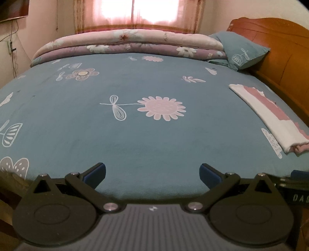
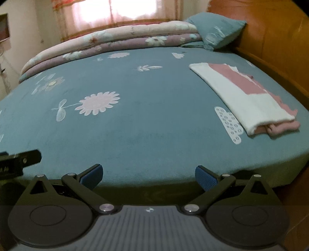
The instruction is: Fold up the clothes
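A folded white and pink garment [image 2: 245,96] lies flat on the right side of the bed, near the wooden side board; the left wrist view shows the same garment [image 1: 270,117] at its far right. My left gripper [image 1: 152,174] hangs open over the near edge of the bed with nothing between its blue pads. My right gripper [image 2: 148,176] is also open and empty at the near edge, well short of the garment. The tip of the left gripper's body pokes in at the left of the right wrist view.
The bed carries a blue flower-print sheet [image 1: 135,135]. A folded floral quilt [image 1: 125,46] and a blue pillow [image 1: 239,50] lie at the far end under a curtained window [image 1: 139,13]. A wooden headboard [image 1: 280,48] runs along the right side.
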The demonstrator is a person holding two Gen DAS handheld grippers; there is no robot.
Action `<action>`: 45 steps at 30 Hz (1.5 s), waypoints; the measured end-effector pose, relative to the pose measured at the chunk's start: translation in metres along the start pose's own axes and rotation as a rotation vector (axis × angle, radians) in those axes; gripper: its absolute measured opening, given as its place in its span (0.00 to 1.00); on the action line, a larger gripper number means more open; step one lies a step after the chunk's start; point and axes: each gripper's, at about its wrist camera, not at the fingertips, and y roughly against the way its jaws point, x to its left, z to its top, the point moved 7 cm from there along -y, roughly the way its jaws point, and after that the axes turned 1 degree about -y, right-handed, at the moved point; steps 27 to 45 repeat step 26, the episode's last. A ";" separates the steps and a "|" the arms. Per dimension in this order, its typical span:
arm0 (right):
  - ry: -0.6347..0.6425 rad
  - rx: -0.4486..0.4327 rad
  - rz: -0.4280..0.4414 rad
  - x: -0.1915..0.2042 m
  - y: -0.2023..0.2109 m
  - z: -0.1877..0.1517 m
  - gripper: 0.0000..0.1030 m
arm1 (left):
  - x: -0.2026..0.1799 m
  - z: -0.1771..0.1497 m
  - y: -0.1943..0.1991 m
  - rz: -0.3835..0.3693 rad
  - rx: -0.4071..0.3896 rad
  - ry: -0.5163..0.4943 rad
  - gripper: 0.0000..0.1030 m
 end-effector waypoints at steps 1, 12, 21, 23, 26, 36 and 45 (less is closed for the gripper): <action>0.017 -0.002 0.003 0.002 0.001 0.000 1.00 | 0.001 0.000 0.000 0.000 0.001 0.002 1.00; 0.099 -0.056 -0.004 0.021 0.007 0.020 1.00 | 0.014 0.001 -0.001 0.001 0.006 0.035 1.00; 0.080 -0.041 0.012 0.019 0.003 0.023 1.00 | 0.016 0.004 -0.001 0.006 0.008 0.027 0.99; 0.079 -0.040 0.009 0.018 0.002 0.023 1.00 | 0.016 0.004 -0.002 0.003 0.011 0.024 1.00; 0.071 -0.037 0.007 0.016 0.002 0.023 1.00 | 0.015 0.005 -0.002 -0.001 0.015 0.020 1.00; 0.071 -0.037 0.007 0.016 0.002 0.023 1.00 | 0.015 0.005 -0.002 -0.001 0.015 0.020 1.00; 0.071 -0.037 0.007 0.016 0.002 0.023 1.00 | 0.015 0.005 -0.002 -0.001 0.015 0.020 1.00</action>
